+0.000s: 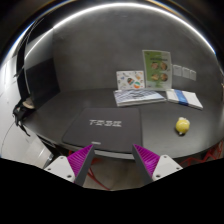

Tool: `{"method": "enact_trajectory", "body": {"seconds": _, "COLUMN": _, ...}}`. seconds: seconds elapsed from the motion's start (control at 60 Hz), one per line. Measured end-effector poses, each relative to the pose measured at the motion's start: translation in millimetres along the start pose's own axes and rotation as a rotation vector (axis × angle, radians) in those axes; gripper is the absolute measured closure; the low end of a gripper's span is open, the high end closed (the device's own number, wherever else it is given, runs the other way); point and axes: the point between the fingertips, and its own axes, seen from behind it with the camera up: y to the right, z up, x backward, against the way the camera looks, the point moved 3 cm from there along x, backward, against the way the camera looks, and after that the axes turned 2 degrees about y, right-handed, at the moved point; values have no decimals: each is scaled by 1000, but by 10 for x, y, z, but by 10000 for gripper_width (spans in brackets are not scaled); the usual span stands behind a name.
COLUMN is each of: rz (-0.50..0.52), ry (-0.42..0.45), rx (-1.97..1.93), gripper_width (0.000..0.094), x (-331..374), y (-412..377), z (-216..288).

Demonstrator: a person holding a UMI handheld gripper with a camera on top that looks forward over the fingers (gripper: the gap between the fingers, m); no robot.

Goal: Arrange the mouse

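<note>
- Dark tabletop [60, 108] stretched ahead of you, with its near edge running just beyond the fingertips and a dim wall rising behind it.
- Your gripper [115, 160] hung off the near edge of the table, its fingers spread wide apart and holding nothing; the purple pads [82, 158] faced each other across an empty gap.
- Just ahead of the fingers, a dark mat [100, 125] with pale lettering lay flat on the table, its front edge close to the table's near edge.
- You had the small yellow mouse [182, 125] to the right of the mat, apart from it, sitting on bare tabletop beyond your right finger.
- Open surface lay around the mouse on every side, with the table's right edge not far past it.
- Farther back, a stack of printed papers [138, 96] lay flat, and a second sheet or booklet [184, 97] lay to its right, well behind the mouse.
- Two printed cards stood upright at the rear: a pale one [130, 79] and a taller green one [156, 68].
- On the left, the tabletop ran bare from the mat out to its far left edge, where a white object [20, 110] showed that you could not make out clearly.
</note>
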Motion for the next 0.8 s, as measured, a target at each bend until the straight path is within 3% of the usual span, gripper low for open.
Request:
{"method": "enact_trajectory", "body": {"seconds": 0.3, "rz": -187, "ry": 16, "rx": -59, "gripper_width": 123, "x": 6, "y": 1554, "z": -3}}
{"method": "enact_trajectory", "body": {"seconds": 0.383, "rz": -234, "ry": -16, "rx": -41, "gripper_width": 122, "x": -90, "y": 2054, "z": -49}}
{"method": "enact_trajectory", "body": {"seconds": 0.533, "rz": -201, "ry": -64, "rx": -27, "gripper_width": 115, "x": -421, "y": 2541, "z": -83}}
{"method": "enact_trajectory", "body": {"seconds": 0.617, "rz": -167, "ry": -36, "rx": -28, "gripper_width": 131, "x": -604, "y": 2674, "z": 49}}
{"method": "enact_trajectory", "body": {"seconds": 0.8, "rz": -142, "ry": -62, "rx": -4, "gripper_width": 130, "x": -992, "y": 2824, "z": 291}}
